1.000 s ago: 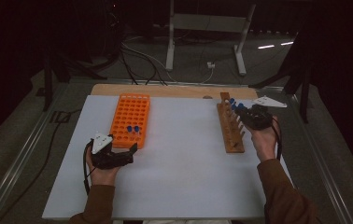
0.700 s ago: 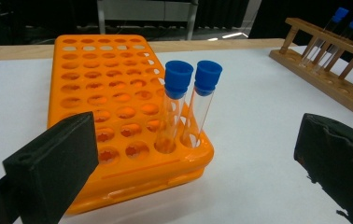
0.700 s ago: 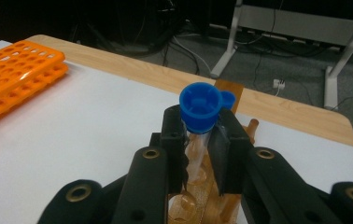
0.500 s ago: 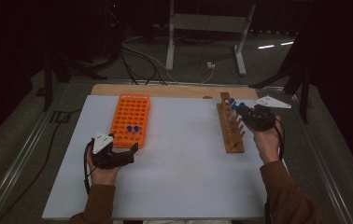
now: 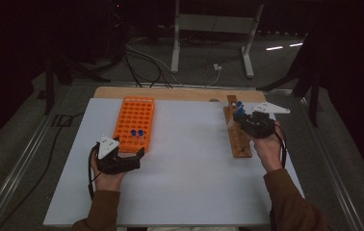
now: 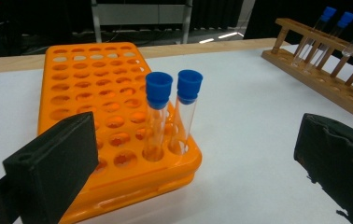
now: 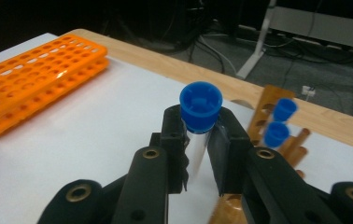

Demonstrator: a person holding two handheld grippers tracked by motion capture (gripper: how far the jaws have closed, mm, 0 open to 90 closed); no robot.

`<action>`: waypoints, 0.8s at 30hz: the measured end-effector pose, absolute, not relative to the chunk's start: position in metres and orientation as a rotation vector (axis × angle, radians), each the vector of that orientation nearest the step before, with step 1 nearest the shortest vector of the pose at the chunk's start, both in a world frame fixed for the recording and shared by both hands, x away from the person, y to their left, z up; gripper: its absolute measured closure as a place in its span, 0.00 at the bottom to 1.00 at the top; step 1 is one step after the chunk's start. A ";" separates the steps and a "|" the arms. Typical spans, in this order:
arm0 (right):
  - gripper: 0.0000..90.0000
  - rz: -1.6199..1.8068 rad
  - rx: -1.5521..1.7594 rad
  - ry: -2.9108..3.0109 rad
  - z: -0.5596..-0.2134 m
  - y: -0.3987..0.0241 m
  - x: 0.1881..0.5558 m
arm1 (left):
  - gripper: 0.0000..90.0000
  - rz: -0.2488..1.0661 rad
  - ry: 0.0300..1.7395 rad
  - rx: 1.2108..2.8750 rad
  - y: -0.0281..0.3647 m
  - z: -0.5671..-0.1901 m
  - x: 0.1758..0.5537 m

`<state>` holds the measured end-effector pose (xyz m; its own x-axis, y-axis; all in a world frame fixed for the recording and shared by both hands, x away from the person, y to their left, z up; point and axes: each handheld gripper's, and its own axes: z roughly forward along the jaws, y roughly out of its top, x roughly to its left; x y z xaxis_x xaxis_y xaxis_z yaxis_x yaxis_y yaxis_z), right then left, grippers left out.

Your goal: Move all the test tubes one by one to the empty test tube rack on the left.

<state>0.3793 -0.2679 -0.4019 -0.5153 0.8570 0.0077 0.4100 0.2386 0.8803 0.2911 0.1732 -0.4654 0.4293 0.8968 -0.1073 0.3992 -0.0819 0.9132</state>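
My right gripper [image 7: 198, 135] is shut on a clear test tube with a blue cap [image 7: 201, 105], held upright just above the wooden rack [image 5: 238, 139]. Two more blue-capped tubes [image 7: 279, 121] stand in that wooden rack [image 7: 263, 105] behind it. My left gripper [image 5: 131, 146] rests open on the white board at the near end of the orange rack [image 5: 134, 120]. Between its wide-apart jaws, the left gripper view shows two blue-capped tubes [image 6: 172, 107] standing in the front corner of the orange rack [image 6: 95, 88].
The white board [image 5: 185, 168] covers the table, with a bare wooden strip [image 5: 180, 94] along its far edge. Metal rails run down both sides. Behind the table stand a frame's legs [image 5: 250, 57] and cables [image 5: 146, 62] on the dark floor.
The right gripper, with the tube in its jaws, has shifted slightly over the wooden rack. The left hand has stayed where it was.
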 end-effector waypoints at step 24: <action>0.86 1.295 1.010 2.251 -0.413 -0.201 0.363 | 0.04 0.599 0.982 1.769 0.127 -0.457 0.288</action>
